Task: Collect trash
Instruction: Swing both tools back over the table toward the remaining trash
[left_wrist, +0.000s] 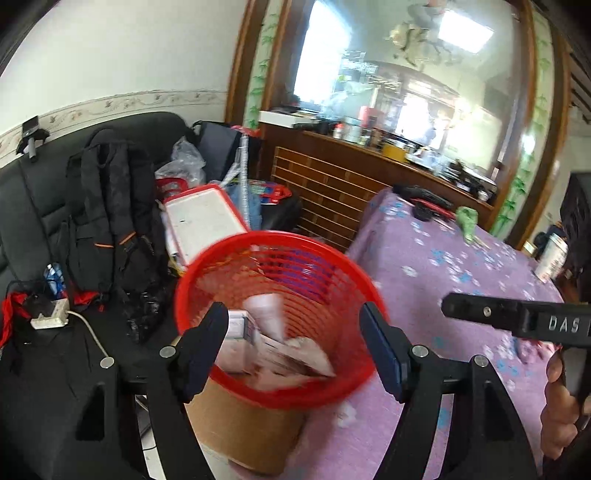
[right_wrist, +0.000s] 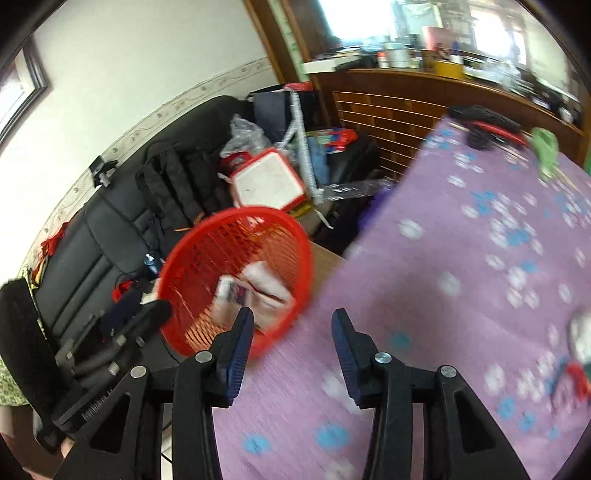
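- Two grippers, both mine, are spread apart with nothing between the fingers: left gripper (left_wrist: 293, 326) hangs over the red basket (left_wrist: 236, 254), right gripper (right_wrist: 291, 332) over the purple tablecloth (right_wrist: 461, 258).
- Trash (left_wrist: 266, 339), apparently crumpled paper and a small box though blurred, lies in the basket's bottom.
- Basket sits beside the table's edge, on a cardboard box (left_wrist: 243, 424).
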